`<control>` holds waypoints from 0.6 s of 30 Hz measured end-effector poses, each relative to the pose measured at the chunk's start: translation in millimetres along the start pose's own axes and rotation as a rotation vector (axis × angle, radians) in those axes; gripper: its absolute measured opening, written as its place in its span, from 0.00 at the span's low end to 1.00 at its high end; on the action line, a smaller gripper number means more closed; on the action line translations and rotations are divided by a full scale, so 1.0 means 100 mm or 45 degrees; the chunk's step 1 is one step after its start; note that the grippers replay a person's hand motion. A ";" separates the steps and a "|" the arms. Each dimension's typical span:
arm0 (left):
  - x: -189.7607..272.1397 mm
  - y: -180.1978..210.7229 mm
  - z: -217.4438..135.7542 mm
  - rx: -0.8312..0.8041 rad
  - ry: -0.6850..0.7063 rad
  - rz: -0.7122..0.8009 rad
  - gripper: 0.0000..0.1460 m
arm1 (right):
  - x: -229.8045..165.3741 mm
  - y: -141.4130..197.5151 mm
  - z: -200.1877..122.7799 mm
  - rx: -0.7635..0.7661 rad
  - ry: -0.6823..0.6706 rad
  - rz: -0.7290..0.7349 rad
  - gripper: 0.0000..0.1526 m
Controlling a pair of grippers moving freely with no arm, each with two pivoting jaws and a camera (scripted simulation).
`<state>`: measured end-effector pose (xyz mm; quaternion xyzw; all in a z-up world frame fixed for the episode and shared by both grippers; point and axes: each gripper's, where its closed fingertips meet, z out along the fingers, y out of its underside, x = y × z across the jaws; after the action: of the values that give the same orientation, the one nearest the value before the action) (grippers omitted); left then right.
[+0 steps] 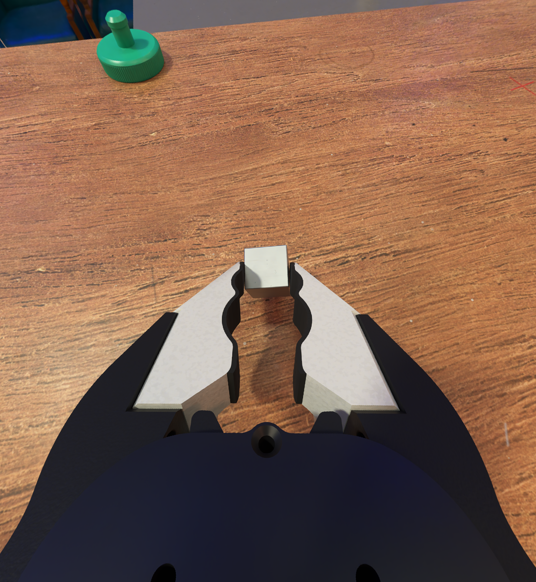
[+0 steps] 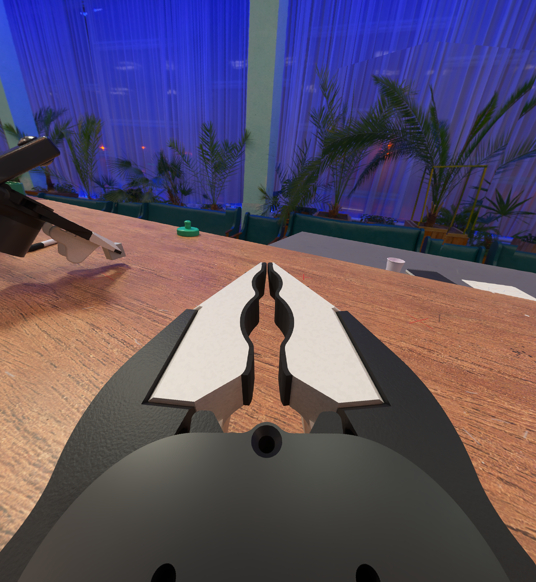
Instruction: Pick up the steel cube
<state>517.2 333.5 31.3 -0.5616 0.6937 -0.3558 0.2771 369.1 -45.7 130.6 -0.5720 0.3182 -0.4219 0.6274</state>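
Observation:
The steel cube (image 1: 265,267) is a small shiny grey block clamped between the two fingertips of my left gripper (image 1: 266,275). In the right wrist view the left gripper (image 2: 115,250) shows at the far left, tilted down, with the cube (image 2: 117,247) at its tips, held above the wooden table (image 2: 71,346); its shadow lies on the wood below. My right gripper (image 2: 266,266) is shut and empty, its tips almost touching, low over the table's middle.
A green knob-shaped object (image 1: 130,53) stands near the table's far edge, also in the right wrist view (image 2: 188,230). Red cross marks (image 1: 522,85) lie on the wood. A marker pen (image 2: 44,244) lies behind the left gripper. A grey table with a paper cup (image 2: 395,264) stands beyond.

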 end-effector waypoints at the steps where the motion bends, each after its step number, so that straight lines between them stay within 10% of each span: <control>1: 0.00 0.00 0.00 -0.001 0.000 0.000 0.19 | 0.00 0.00 0.00 0.000 0.000 0.000 0.00; 18: 0.00 0.00 0.00 0.002 -0.005 0.007 0.19 | 0.00 0.00 0.00 0.000 0.000 -0.004 0.00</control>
<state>517.3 333.7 31.4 -0.5600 0.6945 -0.3546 0.2799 368.9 -45.7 130.6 -0.5724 0.3174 -0.4228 0.6267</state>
